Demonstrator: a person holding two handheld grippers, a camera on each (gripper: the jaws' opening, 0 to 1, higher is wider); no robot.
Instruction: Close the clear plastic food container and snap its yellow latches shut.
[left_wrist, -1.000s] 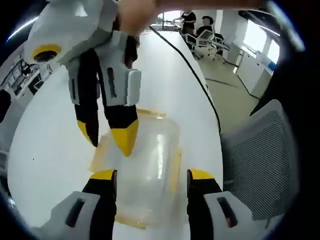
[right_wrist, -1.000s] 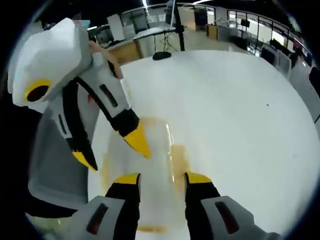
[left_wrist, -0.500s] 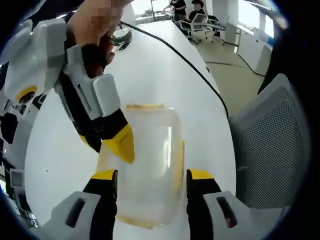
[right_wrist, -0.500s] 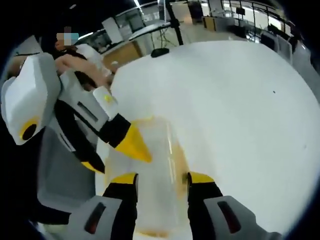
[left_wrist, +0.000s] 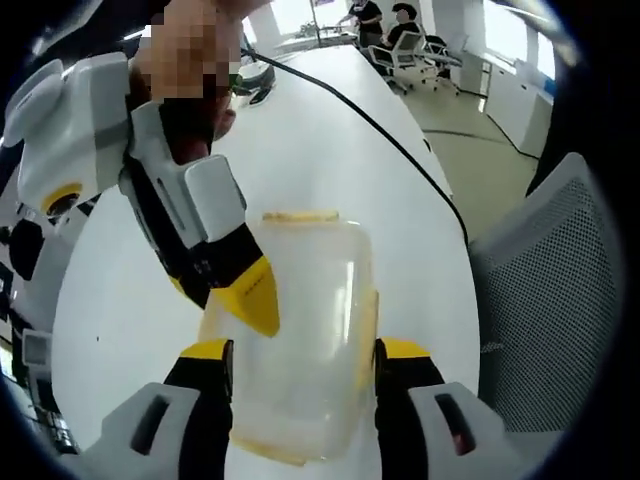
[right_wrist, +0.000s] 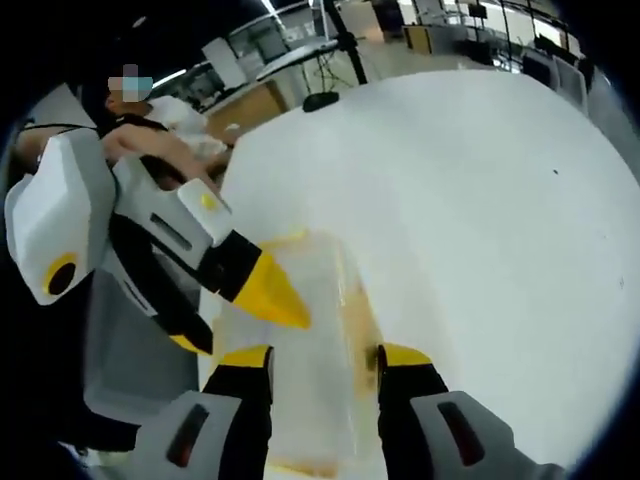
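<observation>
A clear plastic food container with yellow latches (left_wrist: 300, 330) lies on a big white table (left_wrist: 330, 150). Its lid is on top.

In the left gripper view, the left gripper (left_wrist: 303, 355) has its two black jaws with yellow tips wide apart. One jaw sits on each side of the container, and the box is between them. I cannot tell if the tips touch its sides. The right gripper (left_wrist: 245, 295) comes in from the upper left. Its yellow tip points down at the top of the lid near the left edge. It looks like it touches the lid. I cannot tell if its jaws are apart or together here.

In the right gripper view, the right gripper (right_wrist: 325, 358) has its jaws apart too, with the container (right_wrist: 310, 350) between them. The left gripper (right_wrist: 262, 295) reaches in from the left, and one yellow tip rests over the lid.

A yellow latch (left_wrist: 298, 216) shows at the far end of the container. A grey mesh chair (left_wrist: 540, 300) stands beside the table. A black cable (left_wrist: 370, 125) runs along the table.
</observation>
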